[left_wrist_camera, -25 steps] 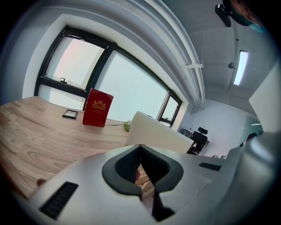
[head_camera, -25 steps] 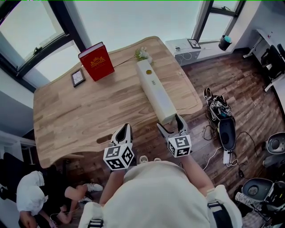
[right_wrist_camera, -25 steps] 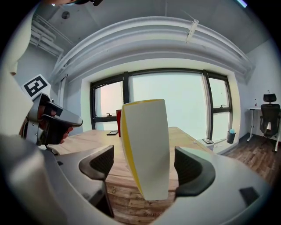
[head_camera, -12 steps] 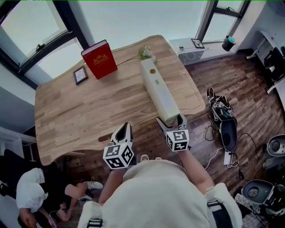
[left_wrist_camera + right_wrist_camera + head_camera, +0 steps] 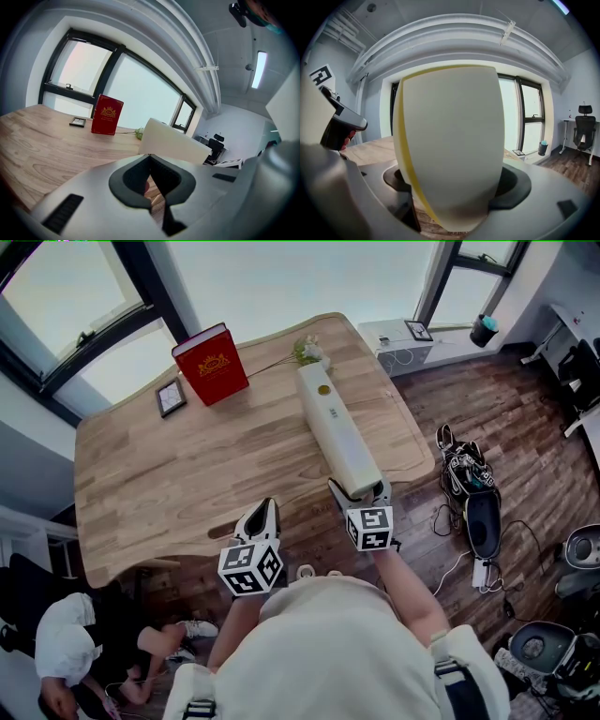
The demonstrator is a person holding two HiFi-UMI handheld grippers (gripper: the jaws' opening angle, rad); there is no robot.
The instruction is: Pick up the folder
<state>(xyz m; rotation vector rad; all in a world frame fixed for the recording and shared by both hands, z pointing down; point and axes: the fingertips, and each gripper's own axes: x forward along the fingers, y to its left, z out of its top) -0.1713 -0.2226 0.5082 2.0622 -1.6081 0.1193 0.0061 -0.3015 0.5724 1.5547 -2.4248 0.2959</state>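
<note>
The folder [image 5: 339, 432] is a long cream box file with a yellow edge. It lies lengthwise on the wooden table [image 5: 169, 484], with its near end at the front edge. My right gripper [image 5: 358, 488] is open and straddles that near end, one finger on each side. In the right gripper view the folder [image 5: 450, 140] fills the space between the jaws of the right gripper [image 5: 454, 183]. My left gripper [image 5: 265, 512] is shut and empty, and hovers at the table's front edge, left of the folder. The left gripper view shows the left gripper's [image 5: 150, 157] tips meeting, with the folder [image 5: 173, 140] ahead to the right.
A red book [image 5: 210, 365] stands at the table's far side beside a small photo frame [image 5: 169, 398]. Flowers [image 5: 307, 351] lie at the folder's far end. Bags and cables [image 5: 464, 474] sit on the floor to the right. A person [image 5: 66, 652] crouches on the floor at lower left.
My right gripper has moved forward, so its jaws now reach around the folder's near end. The left gripper has hardly moved.
</note>
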